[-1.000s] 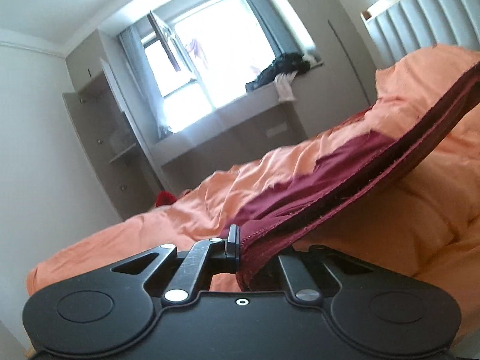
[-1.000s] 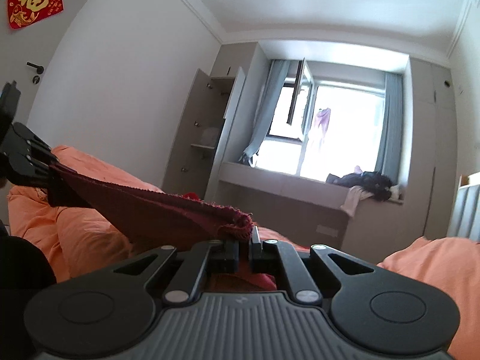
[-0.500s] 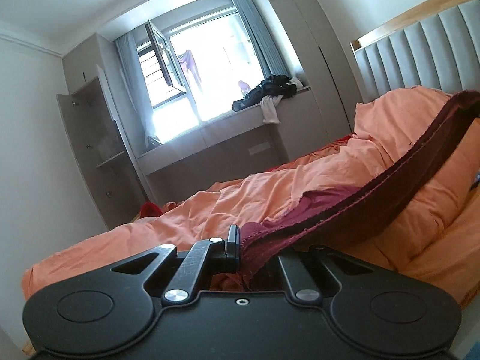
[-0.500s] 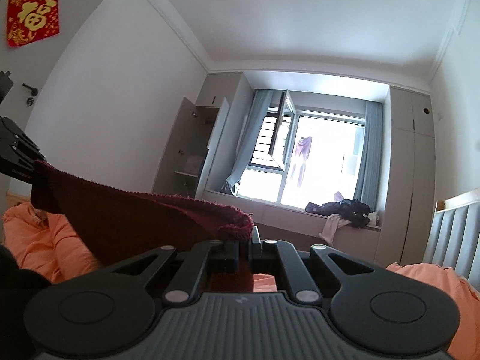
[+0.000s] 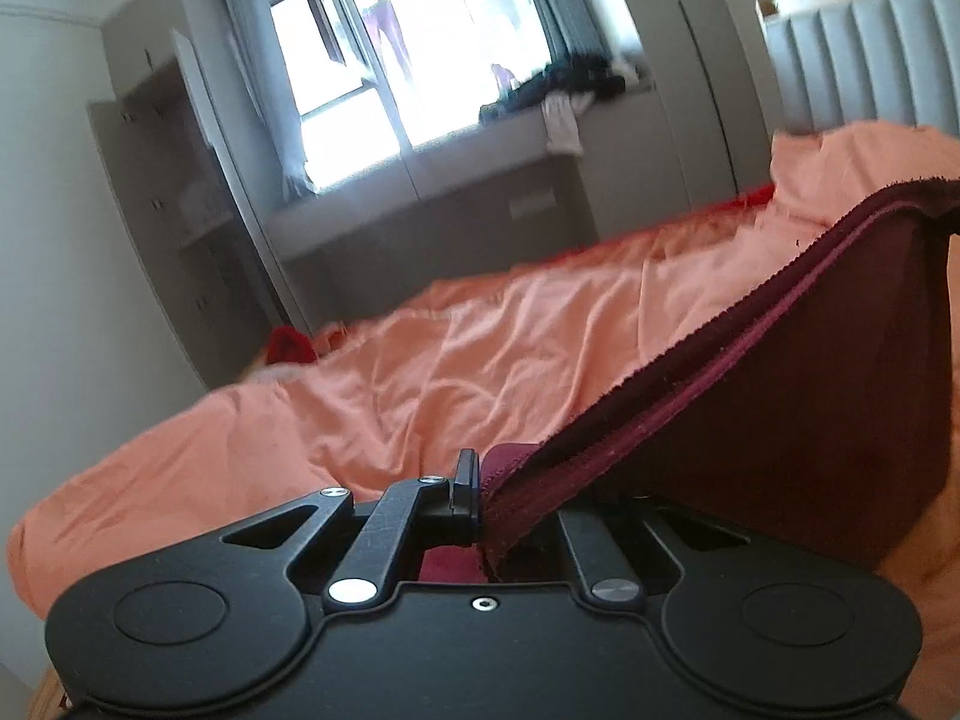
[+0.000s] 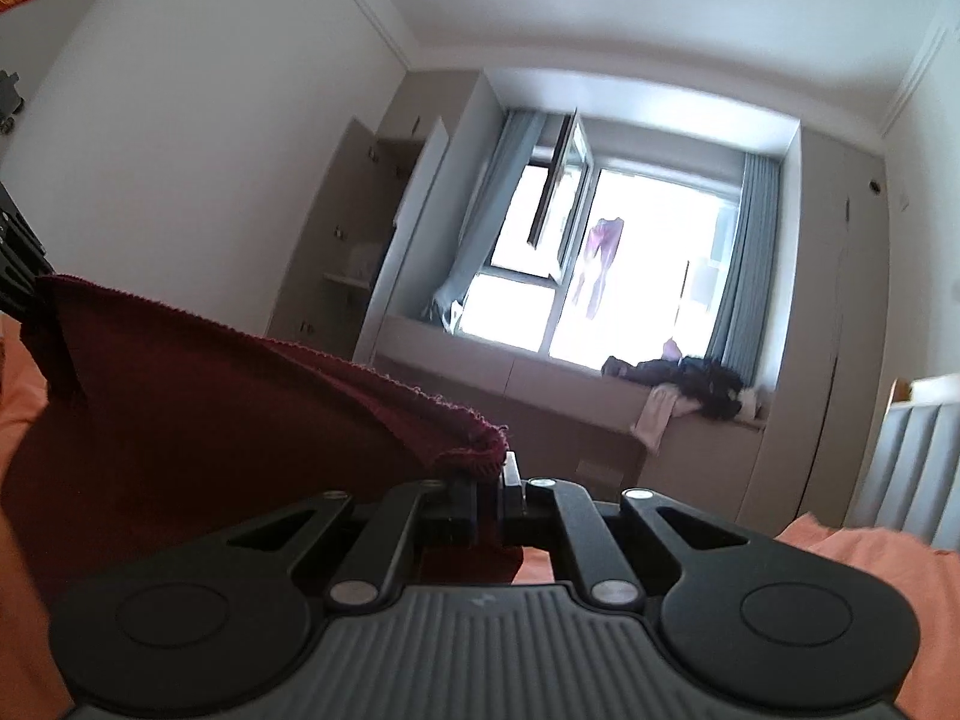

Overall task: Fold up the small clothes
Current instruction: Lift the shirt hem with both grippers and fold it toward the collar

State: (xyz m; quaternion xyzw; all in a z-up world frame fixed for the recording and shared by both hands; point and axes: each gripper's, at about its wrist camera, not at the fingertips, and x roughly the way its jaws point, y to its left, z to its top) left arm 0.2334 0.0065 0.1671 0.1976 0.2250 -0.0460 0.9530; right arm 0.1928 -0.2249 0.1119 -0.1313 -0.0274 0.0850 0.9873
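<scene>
Pinching one corner of the dark red cloth (image 5: 798, 396) in your left gripper (image 5: 489, 495): jaws are closed down on the fabric, hem bunched right at the tips, and only the left finger (image 5: 465, 489) shows, the other is under the cloth. From there the cloth runs up and right as a taut double-layered edge toward the right side of the frame, hanging clear above the orange duvet (image 5: 456, 360).

Your right gripper (image 6: 489, 495) has the other corner of the same dark red cloth (image 6: 198, 396). Jaws are nearly together with fabric wedged between them, rolled hem sitting on top of the tips. The cloth stretches from there up to the left edge of the frame, where it meets a black mechanism; too cropped to tell more.

So the cloth is held off the bed, spanned between both grippers, sagging in a sheet below the top edge.

Background: window (image 6: 600, 276) ahead, dark clothes pile (image 6: 696, 381) on the window bench, grey headboard (image 5: 864, 60) at the right, open wardrobe (image 5: 174, 204) left of the window.
</scene>
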